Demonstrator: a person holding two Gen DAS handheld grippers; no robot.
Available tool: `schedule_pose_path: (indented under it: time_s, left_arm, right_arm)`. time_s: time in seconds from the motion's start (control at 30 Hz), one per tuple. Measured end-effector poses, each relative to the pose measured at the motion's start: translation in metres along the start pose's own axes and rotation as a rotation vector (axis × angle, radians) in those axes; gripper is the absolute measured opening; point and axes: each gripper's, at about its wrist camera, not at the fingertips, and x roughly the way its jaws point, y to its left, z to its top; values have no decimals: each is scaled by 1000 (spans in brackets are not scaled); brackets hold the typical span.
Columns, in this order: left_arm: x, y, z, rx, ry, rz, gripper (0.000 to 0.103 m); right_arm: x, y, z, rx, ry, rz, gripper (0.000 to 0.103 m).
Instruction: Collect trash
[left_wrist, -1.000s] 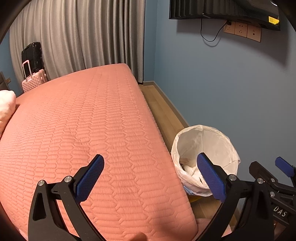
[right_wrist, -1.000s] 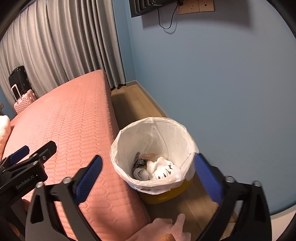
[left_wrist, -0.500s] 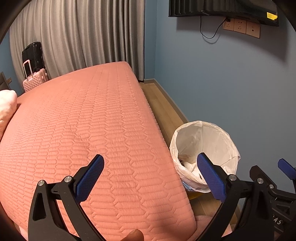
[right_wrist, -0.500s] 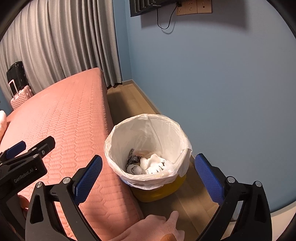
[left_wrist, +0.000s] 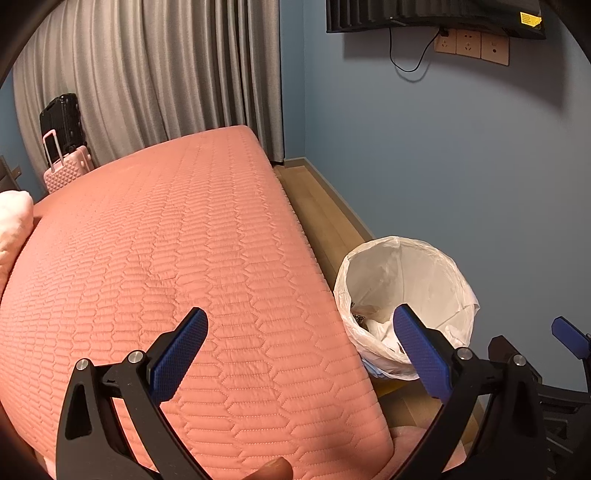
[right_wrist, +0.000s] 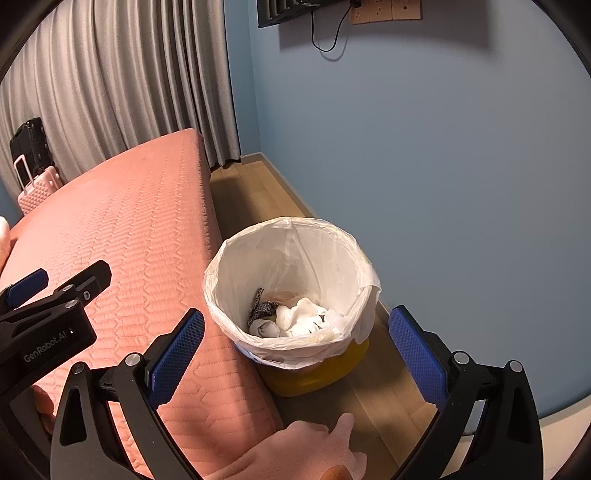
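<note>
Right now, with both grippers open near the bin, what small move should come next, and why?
Probably none toward the bin: it already holds crumpled trash, and both the right gripper and left gripper are open and empty. The bed shows no litter, so I'd turn to scan elsewhere.

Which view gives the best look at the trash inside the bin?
The right wrist view: it looks down into the bin, showing crumpled white trash. The left wrist view has the bin partly behind a finger, its contents mostly hidden.

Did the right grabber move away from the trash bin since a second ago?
Yes. In the right wrist view the white-bagged yellow trash bin sits higher and further from the right gripper than before, so it has pulled back and up from it.
</note>
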Motion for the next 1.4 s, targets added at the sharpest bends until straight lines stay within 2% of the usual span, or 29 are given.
schedule_pose_path:
  time_s: [0.37, 0.6, 1.1, 1.4]
  left_arm:
    - [0, -8, -3, 27, 2, 21, 96]
    - [6, -11, -8, 29, 45, 11, 96]
    - [10, -13, -12, 30, 69, 7, 96]
    - [11, -14, -17, 30, 66, 38, 96]
  right_arm:
    - [1, -2, -4, -11, 6, -29, 98]
    - [2, -3, -8, -7, 27, -37, 98]
    - [7, -2, -13, -8, 52, -34, 98]
    - [8, -6, -16, 0, 62, -38, 98]
